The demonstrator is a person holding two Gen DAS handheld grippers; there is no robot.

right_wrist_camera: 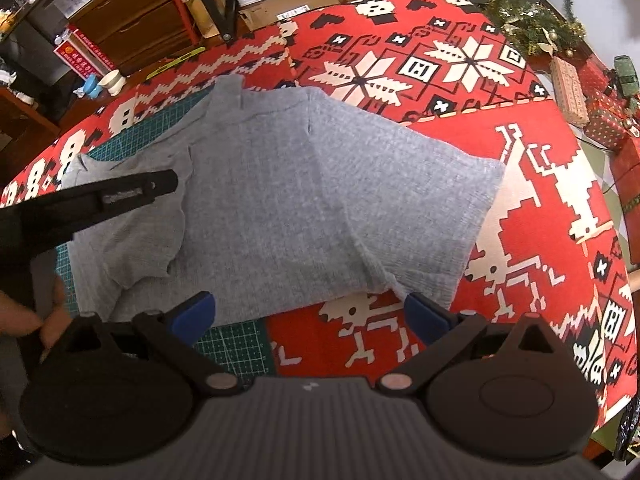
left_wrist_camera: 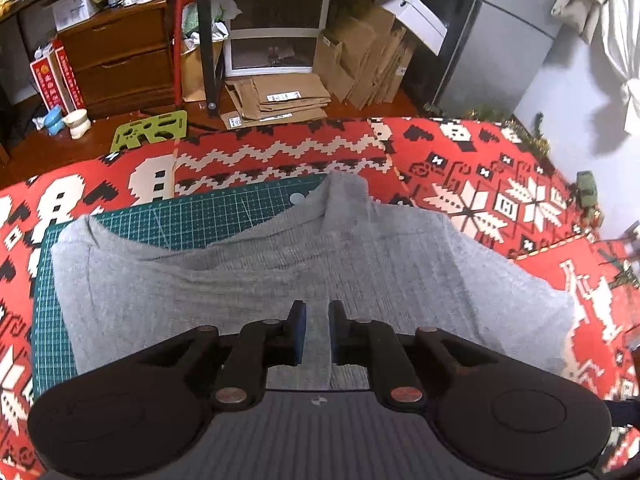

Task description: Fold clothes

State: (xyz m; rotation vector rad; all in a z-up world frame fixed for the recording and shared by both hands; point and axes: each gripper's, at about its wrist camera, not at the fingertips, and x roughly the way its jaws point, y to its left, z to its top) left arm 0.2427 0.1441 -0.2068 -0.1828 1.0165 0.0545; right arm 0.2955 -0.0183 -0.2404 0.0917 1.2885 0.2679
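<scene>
A grey knit sweater (right_wrist_camera: 280, 200) lies spread on a green cutting mat (right_wrist_camera: 236, 344) and a red patterned cloth. Its collar (right_wrist_camera: 230, 88) points to the far side. My left gripper (left_wrist_camera: 318, 320) hangs over the sweater's left part with its jaws nearly together and grey knit in the narrow gap. The right wrist view shows that left gripper (right_wrist_camera: 120, 196) at the folded-in left sleeve (right_wrist_camera: 136, 240). My right gripper (right_wrist_camera: 310, 312) is wide open just before the sweater's near hem, nothing between its blue pads (right_wrist_camera: 196, 312).
The red patterned cloth (right_wrist_camera: 520, 200) covers the whole table. Wrapped gifts (right_wrist_camera: 572, 92) and a green garland (right_wrist_camera: 532, 20) sit at the far right edge. Beyond the table stand wooden drawers (left_wrist_camera: 116, 52), flattened cardboard boxes (left_wrist_camera: 280, 100) and a plastic drawer unit (left_wrist_camera: 276, 16). A hand (right_wrist_camera: 36, 316) shows at the left.
</scene>
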